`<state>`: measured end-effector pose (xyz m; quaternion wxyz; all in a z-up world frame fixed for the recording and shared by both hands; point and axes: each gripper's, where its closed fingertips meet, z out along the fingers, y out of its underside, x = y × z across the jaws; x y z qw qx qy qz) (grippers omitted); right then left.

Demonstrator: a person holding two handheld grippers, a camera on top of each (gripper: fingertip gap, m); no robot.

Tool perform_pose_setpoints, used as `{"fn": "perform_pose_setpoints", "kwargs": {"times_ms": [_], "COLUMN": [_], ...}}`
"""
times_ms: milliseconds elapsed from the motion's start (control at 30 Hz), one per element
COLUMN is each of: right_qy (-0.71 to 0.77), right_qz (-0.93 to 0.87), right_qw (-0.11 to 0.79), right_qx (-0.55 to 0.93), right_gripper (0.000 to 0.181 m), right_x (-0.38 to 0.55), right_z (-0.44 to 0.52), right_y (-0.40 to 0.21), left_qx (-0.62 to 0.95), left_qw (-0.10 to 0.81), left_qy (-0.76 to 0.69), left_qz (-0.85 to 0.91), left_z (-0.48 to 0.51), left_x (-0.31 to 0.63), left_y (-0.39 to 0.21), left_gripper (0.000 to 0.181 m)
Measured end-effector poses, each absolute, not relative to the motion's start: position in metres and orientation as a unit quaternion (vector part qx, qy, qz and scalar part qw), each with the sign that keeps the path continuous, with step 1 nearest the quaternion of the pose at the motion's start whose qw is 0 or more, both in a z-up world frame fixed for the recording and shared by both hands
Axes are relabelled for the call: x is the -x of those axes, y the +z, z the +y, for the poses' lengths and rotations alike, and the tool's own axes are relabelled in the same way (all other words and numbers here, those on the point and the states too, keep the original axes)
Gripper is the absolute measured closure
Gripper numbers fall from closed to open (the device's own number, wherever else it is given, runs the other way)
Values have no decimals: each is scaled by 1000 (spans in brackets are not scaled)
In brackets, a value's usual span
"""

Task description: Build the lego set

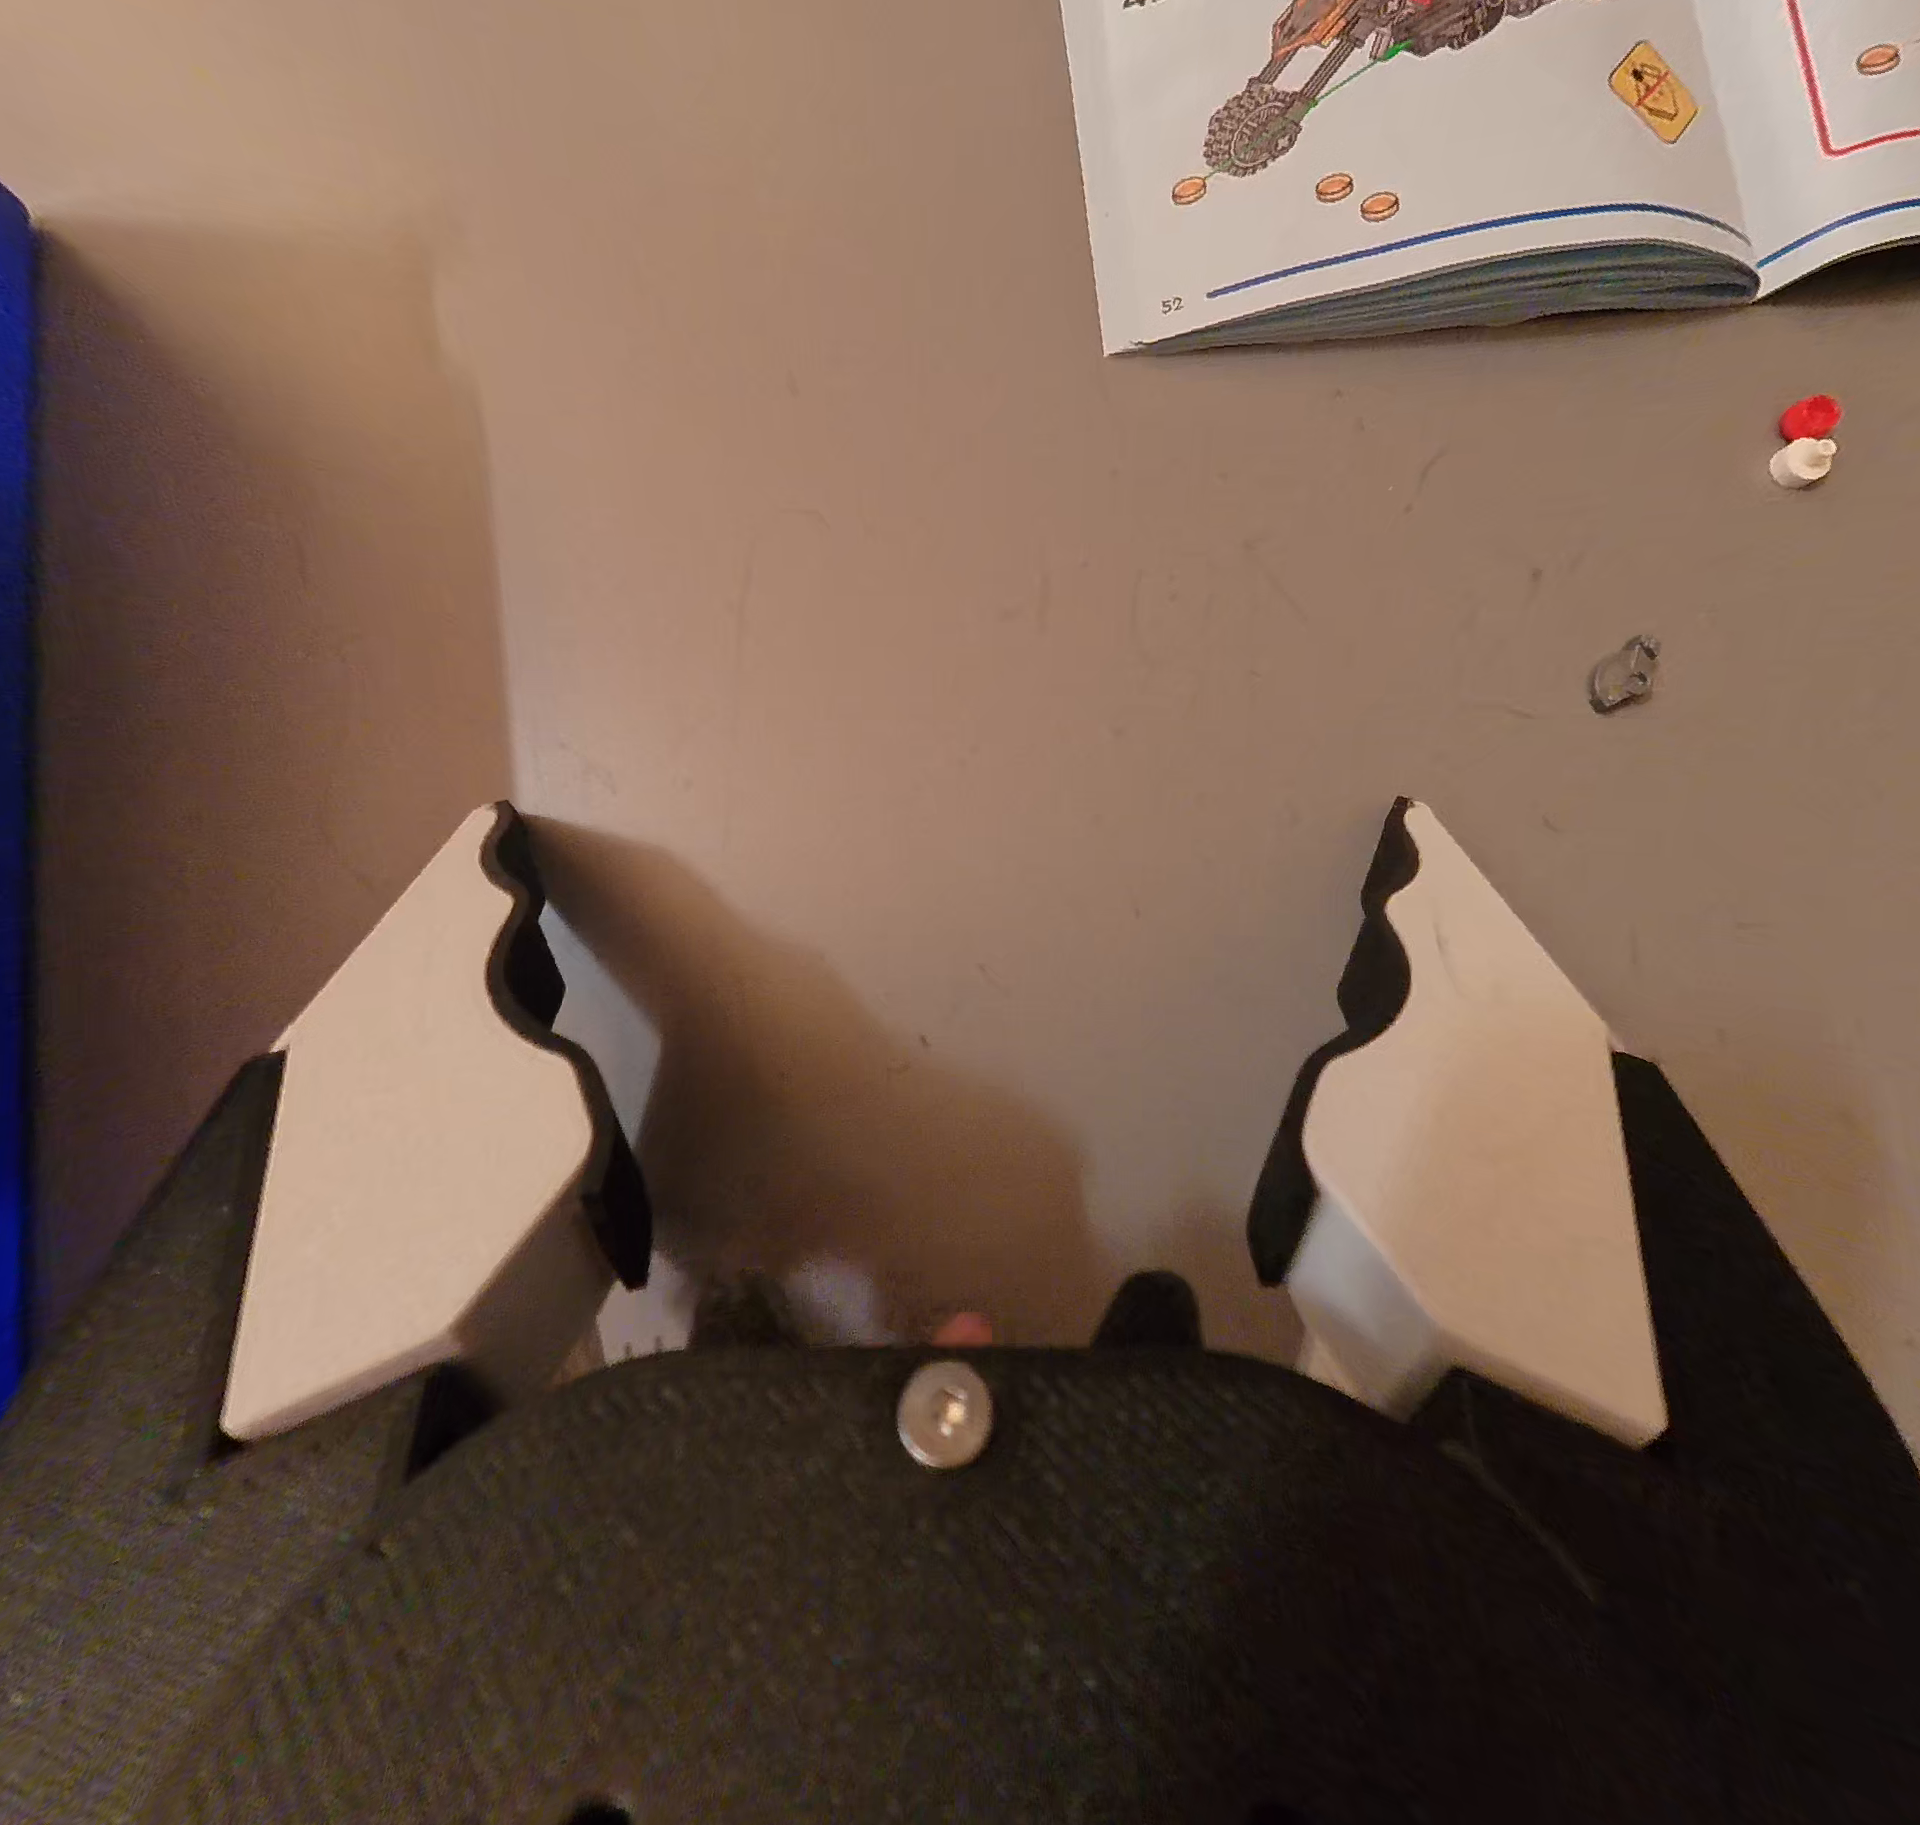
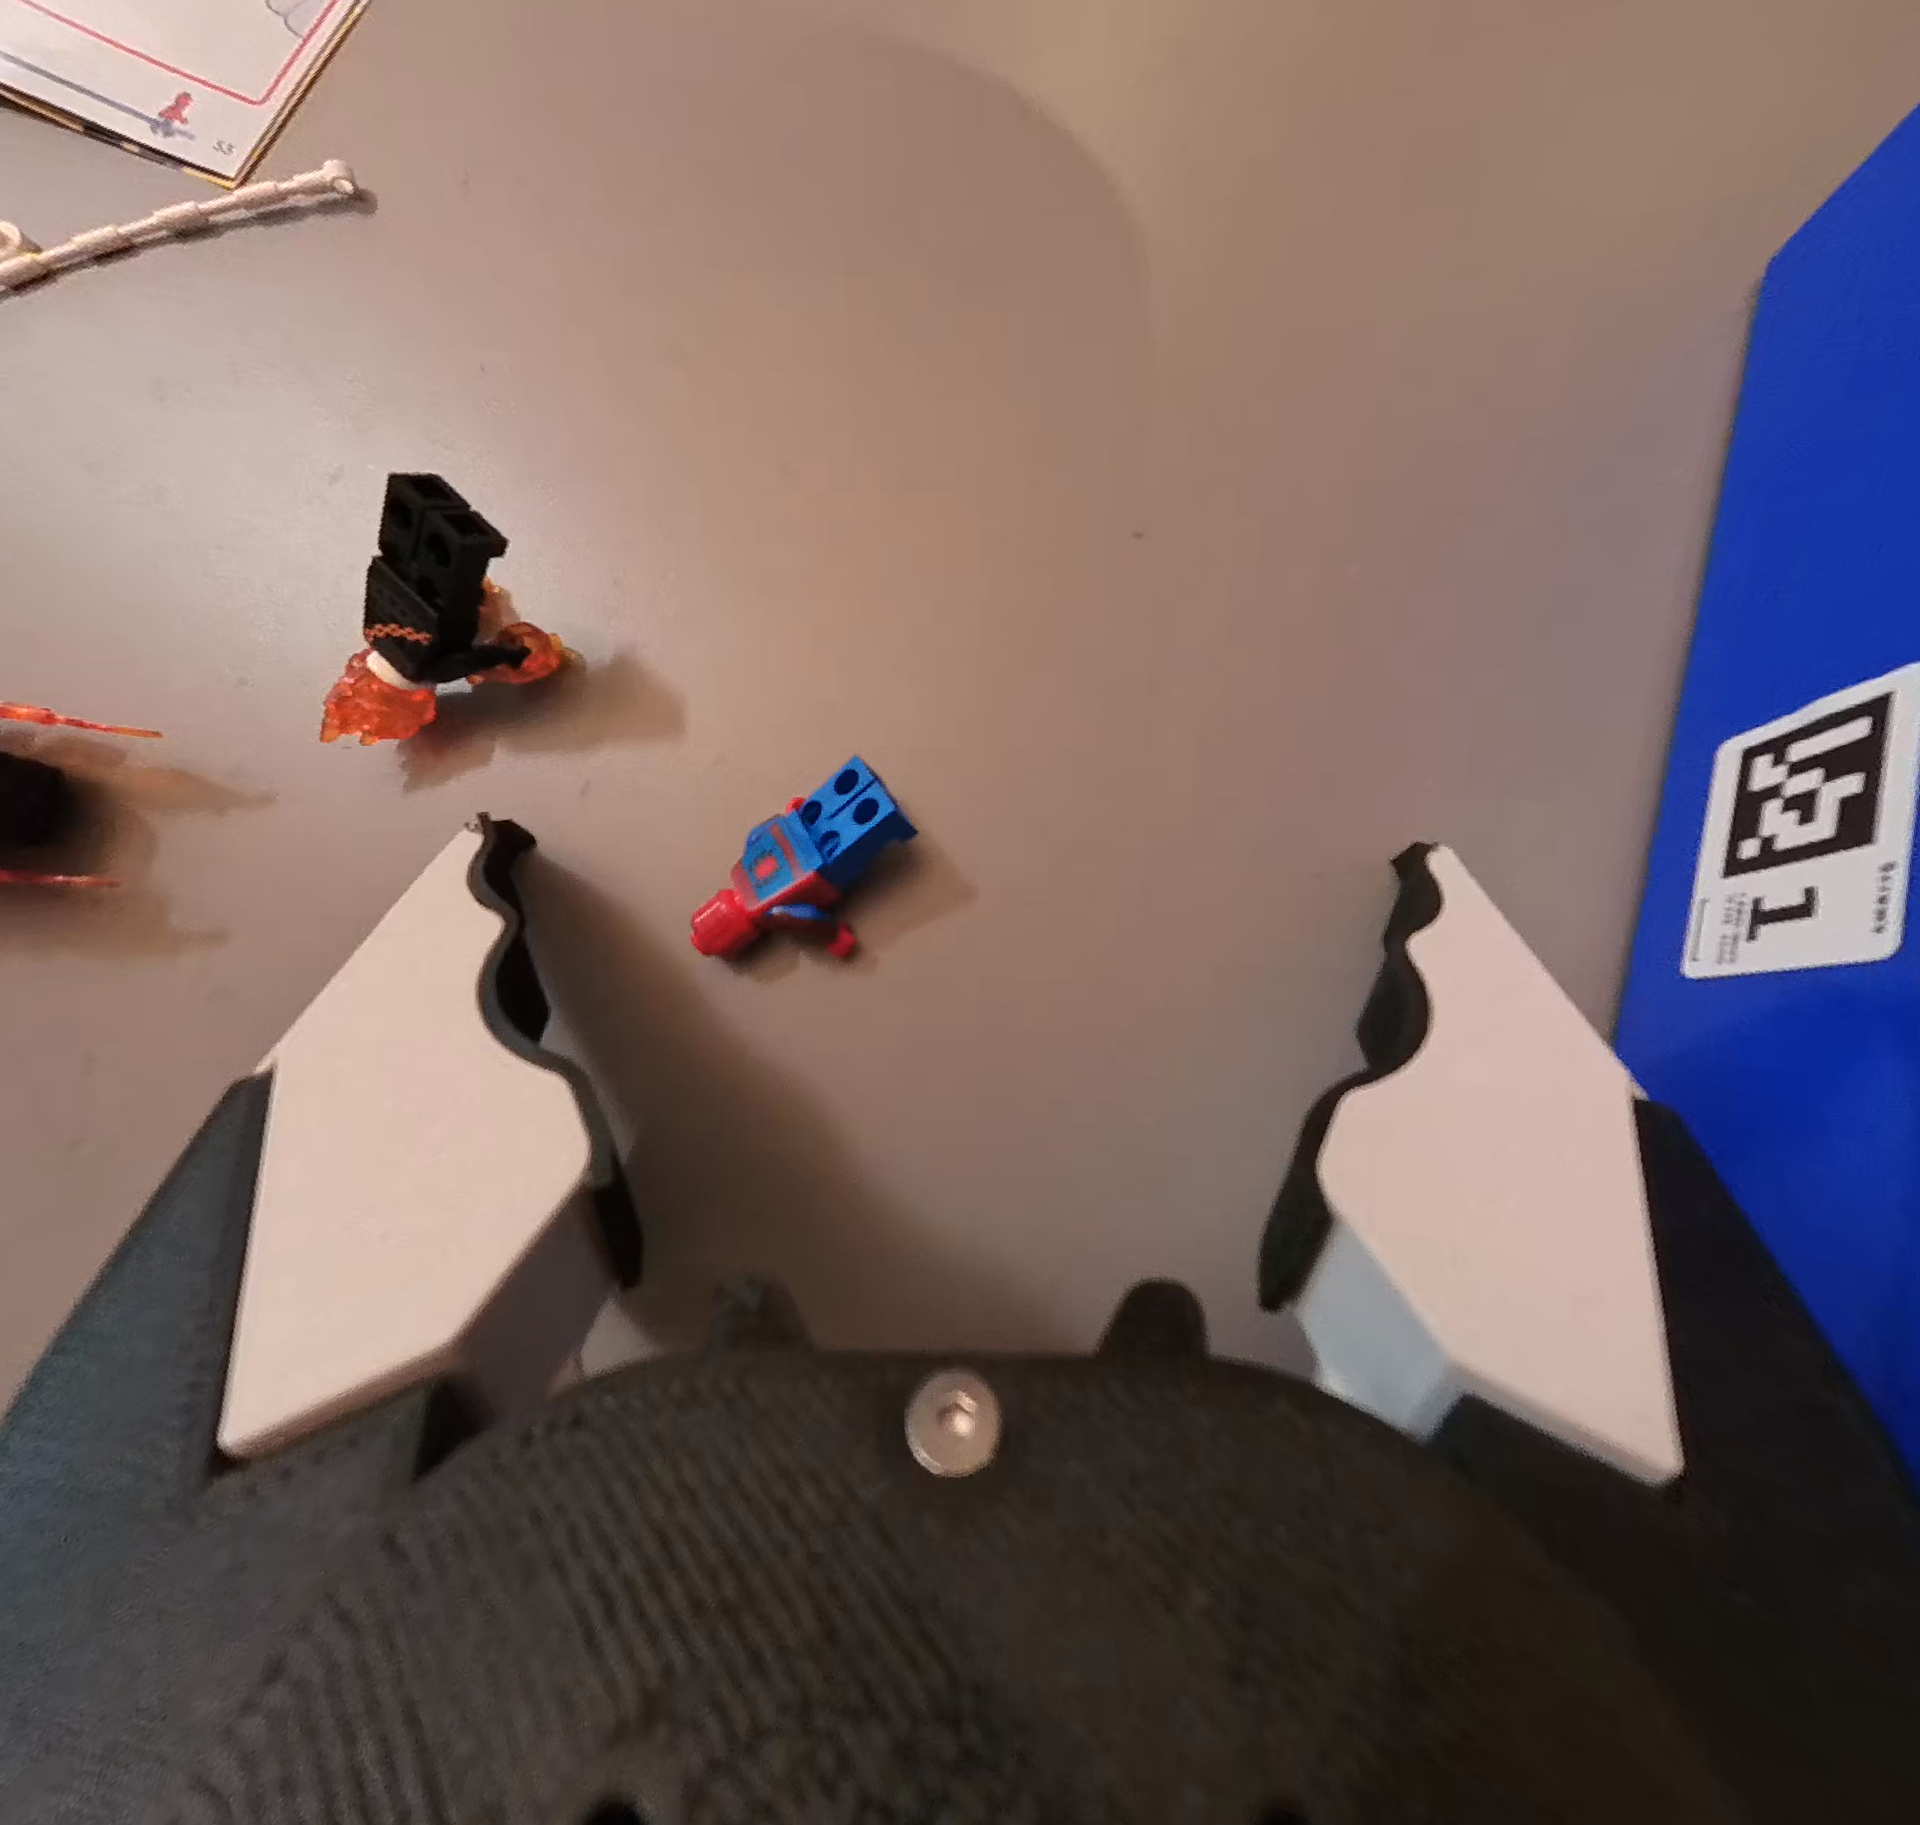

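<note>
My left gripper (image 1: 951, 809) is open and empty above bare grey table. The open instruction booklet (image 1: 1455, 113) lies at the top right of the left wrist view. A small red piece (image 1: 1810, 414), a white piece (image 1: 1803, 461) and a grey piece (image 1: 1623, 676) lie to the right. My right gripper (image 2: 951, 835) is open and empty. A red and blue minifigure (image 2: 805, 861) lies on its side just beyond and between its fingertips. A black minifigure with orange flame pieces (image 2: 431, 601) lies farther to the left.
A blue board (image 2: 1818, 528) with a black-and-white marker tag (image 2: 1808, 819) borders the right side; a blue edge (image 1: 12, 736) shows at the left. A white chain piece (image 2: 177, 222), a booklet corner (image 2: 187, 19) and a black and orange model part (image 2: 42, 799) lie at left. Measured from the fingertips, the grey piece (image 1: 1623, 676) is 4 centimeters or so from the left gripper and 25 centimeters from the right.
</note>
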<state>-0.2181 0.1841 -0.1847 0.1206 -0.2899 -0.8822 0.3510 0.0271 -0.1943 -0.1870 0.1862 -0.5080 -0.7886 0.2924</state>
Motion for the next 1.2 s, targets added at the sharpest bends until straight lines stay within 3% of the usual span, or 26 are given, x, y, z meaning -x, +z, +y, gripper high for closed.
{"fn": "perform_pose_setpoints", "kwargs": {"times_ms": [233,333,400,500,600,667,767,1000,1200], "right_qy": [356,401,463,539,590,623,614,519,501], "right_qz": [-884,-865,-842,-821,-801,-780,-784,-851,-863], "right_qw": [115,117,121,104,53,2,-96,-9,-31], "right_qx": [282,278,250,158,85,55,-5,-77,-61], "right_gripper": [25,49,52,66,93,86,104,117,121], "right_x": [221,219,211,180,143,122,90,83,86], "right_z": [184,181,174,158,141,131,122,107,104], "right_y": [-184,-168,-145,-112,-94,-85,-87,-132,-138], "left_qx": [523,530,542,579,625,649,693,722,711], "left_qw": [192,204,226,333,479,513,497,499,519], "left_qy": [290,312,335,334,274,241,222,208,200], "left_qz": [-778,-762,-737,-665,-552,-507,-472,-433,-430], "left_z": [-195,-186,-172,-124,-52,-20,9,44,46], "left_x": [-24,-18,-10,11,26,30,36,33,33], "left_y": [-186,-176,-159,-126,-93,-89,-105,-122,-117], "left_gripper": [29,39,39,38,40,40,39,45,55]}}
